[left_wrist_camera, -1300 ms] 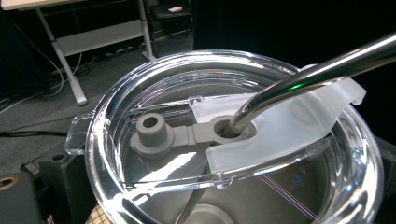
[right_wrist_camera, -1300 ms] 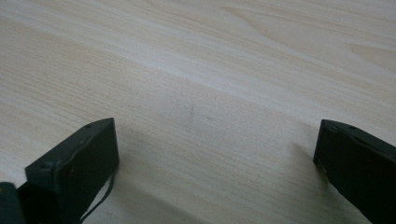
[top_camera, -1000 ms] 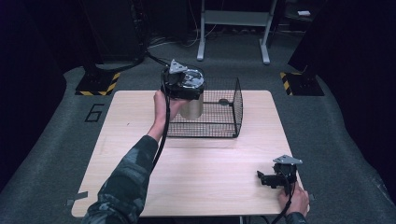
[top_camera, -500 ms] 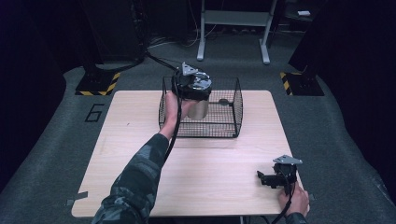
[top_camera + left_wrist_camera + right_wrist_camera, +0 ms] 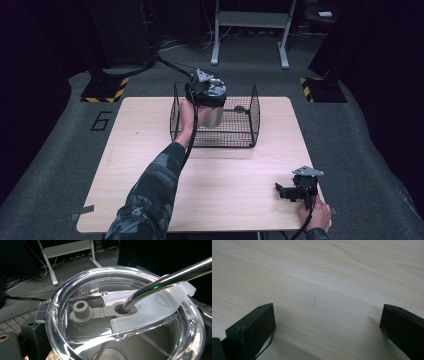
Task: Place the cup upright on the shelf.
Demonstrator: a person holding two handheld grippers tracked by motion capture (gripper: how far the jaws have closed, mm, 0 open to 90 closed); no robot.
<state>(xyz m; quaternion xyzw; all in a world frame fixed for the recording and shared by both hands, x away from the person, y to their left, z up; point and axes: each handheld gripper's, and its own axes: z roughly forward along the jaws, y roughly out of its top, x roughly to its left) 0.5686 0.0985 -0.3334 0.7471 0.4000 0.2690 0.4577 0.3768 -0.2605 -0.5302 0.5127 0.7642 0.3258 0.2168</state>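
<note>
A steel tumbler [image 5: 215, 115] with a clear lid [image 5: 75, 315] and a metal straw [image 5: 170, 277] hangs inside the black wire basket [image 5: 252, 117], near its left side. My left gripper [image 5: 206, 91] is shut on the tumbler just below the lid. In the left gripper view a black jaw lies against the tumbler's left side. I cannot tell whether the tumbler touches the basket floor. My right gripper [image 5: 281, 191] rests on the wooden table [image 5: 145, 150] at the front right. It is open, with bare wood between its fingers [image 5: 252, 327].
The basket stands at the back middle of the table, and a small dark object [image 5: 240, 108] lies in it to the right of the tumbler. A metal stand [image 5: 250, 30] and cables are on the floor behind. Black-and-yellow floor plates [image 5: 105, 90] flank the table's far corners.
My left gripper has carried the tumbler rightward, from the basket's left edge to over its inside. The right gripper has not moved.
</note>
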